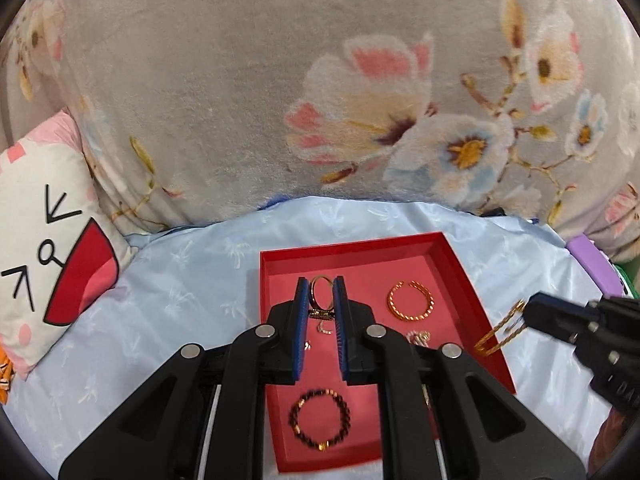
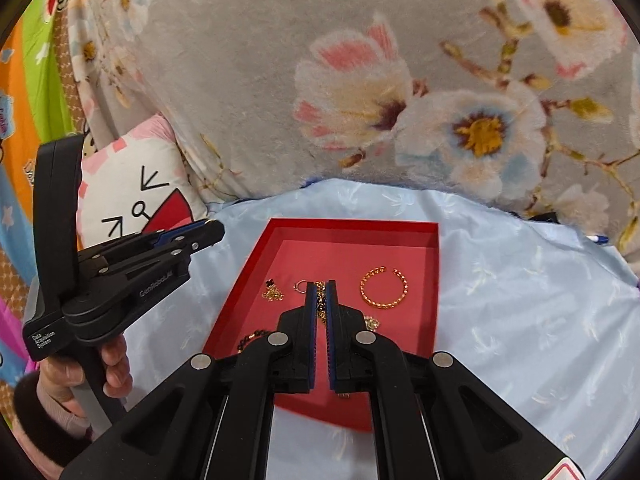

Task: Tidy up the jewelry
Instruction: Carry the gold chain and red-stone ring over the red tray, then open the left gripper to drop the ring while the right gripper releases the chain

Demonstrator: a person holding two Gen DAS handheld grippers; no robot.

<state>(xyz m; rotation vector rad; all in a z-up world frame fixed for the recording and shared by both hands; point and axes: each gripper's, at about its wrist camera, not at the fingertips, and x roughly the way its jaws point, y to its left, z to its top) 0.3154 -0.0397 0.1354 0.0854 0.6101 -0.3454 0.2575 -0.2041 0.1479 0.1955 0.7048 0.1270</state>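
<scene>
Ring (image 1: 321, 292) gripped by L jaws | chain (image 1: 500, 330) gripped by R jaws, over tray (image 1: 476, 300) R rim

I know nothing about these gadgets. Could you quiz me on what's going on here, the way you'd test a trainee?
1. True or false: the twisted gold bangle lies outside the red tray.
2. What is the right gripper pinching? A) a beaded bracelet B) a gold chain C) a pen
3. Fill in: the left gripper clamps an upright gold ____ between its blue pads.

Key
1. False: it lies inside the tray.
2. B: the chain dangles from its tip over the tray's right edge.
3. ring
</scene>
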